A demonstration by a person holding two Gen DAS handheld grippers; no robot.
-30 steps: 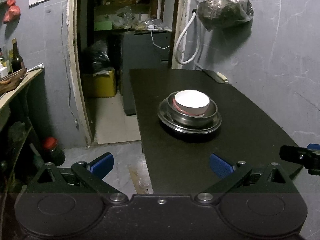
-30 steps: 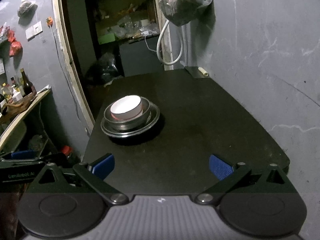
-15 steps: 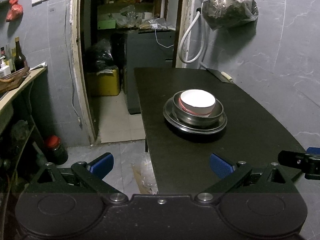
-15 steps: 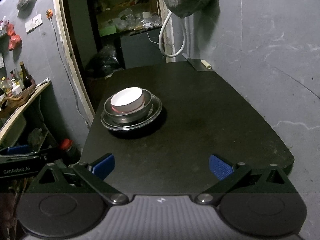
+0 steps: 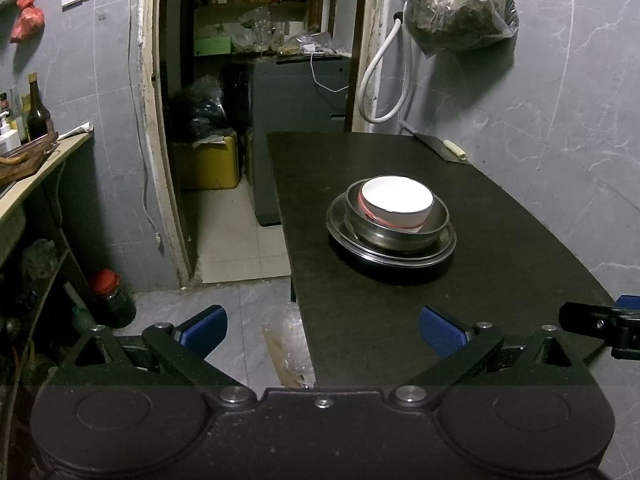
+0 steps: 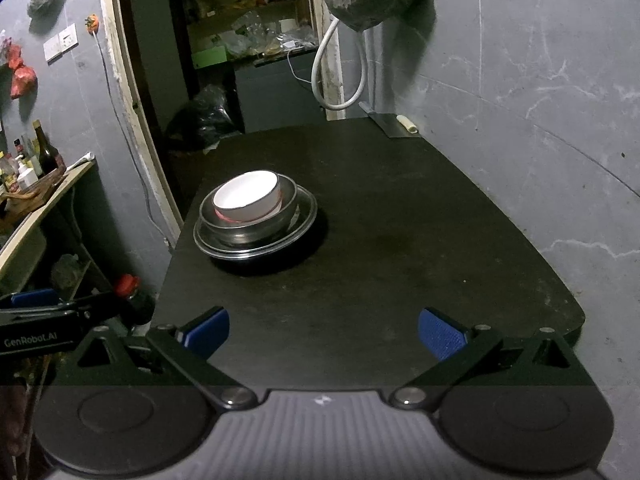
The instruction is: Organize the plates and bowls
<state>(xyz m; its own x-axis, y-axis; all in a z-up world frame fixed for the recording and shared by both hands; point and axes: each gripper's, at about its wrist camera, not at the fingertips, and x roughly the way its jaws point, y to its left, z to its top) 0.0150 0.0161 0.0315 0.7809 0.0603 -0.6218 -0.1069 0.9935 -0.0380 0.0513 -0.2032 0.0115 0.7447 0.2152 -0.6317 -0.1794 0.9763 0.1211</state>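
Checking both wrist feeds from my end, and the stack is my landmark here. On the black surface [image 5: 400, 320] there's a white bowl [image 5: 397, 204] with a reddish band low on its side, sitting inside a steel bowl [image 5: 400, 236], and that one sits on a wide steel plate [image 5: 444, 250]. All three are nested, upright as far as I can see, and nothing is touching them.

My left tool [image 5: 322, 330] is spread wide with nothing between its blue pads [image 5: 202, 330]. It hangs near the surface's front edge, well short of the stack, with one pad over the floor and the other over the surface. My right tool [image 6: 324, 334] is the same story: jaws wide apart, empty, both blue pads [image 6: 442, 338] over the front part of the surface, stack ahead and off toward its left side. In that feed the white bowl [image 6: 248, 196] looks tipped a bit inside the steel one, though the fisheye might be doing that.

Beyond the stack, at the far corner of the surface, lies a cleaver [image 6: 394, 124] with a pale handle. Above that corner a plastic bag [image 5: 460, 4] full of something dark hangs on the grey wall, next to a looped white hose [image 5: 384, 76]. Past the stack's left side there's an open doorway [image 5: 248, 80] into a cluttered storage room.
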